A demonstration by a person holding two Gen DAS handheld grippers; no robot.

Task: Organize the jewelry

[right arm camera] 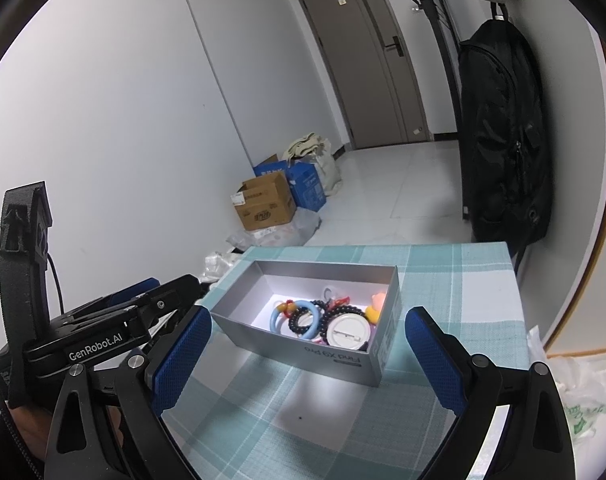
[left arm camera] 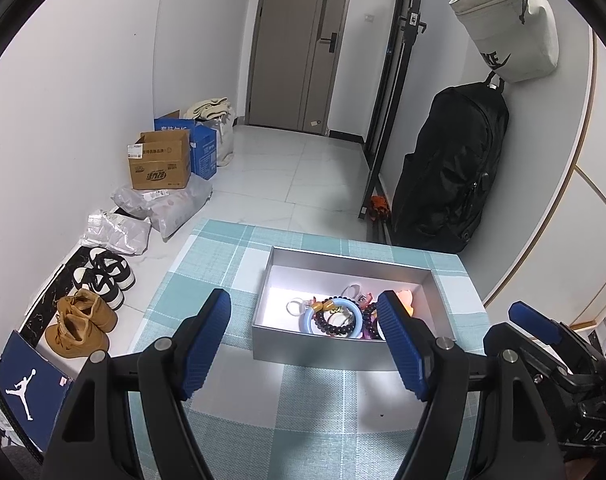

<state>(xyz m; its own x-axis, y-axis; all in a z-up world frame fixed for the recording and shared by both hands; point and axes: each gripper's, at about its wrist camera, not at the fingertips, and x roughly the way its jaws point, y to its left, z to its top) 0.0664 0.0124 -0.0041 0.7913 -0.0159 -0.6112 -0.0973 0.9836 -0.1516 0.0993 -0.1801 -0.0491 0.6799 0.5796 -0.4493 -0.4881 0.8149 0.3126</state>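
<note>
Jewelry [right arm camera: 323, 318] heaped in 1 grey box [right arm camera: 343, 362], 2 empty tools spread

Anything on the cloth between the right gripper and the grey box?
No: in the right wrist view, only bare checked cloth lies between the open right gripper and the grey box.

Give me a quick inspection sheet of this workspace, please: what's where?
Surface: teal and white checked tablecloth on a table.
Job's things: open grey cardboard box holding a light blue ring, dark beaded bracelets, a round white disc and a small yellow and pink toy.
Clutter: nothing seen on the cloth.
Grippers: left gripper and right gripper, fingers apart, empty.
Cables: thin black cable by the left gripper.
Surroundings: black backpack, brown cardboard box, tan shoes.
</note>
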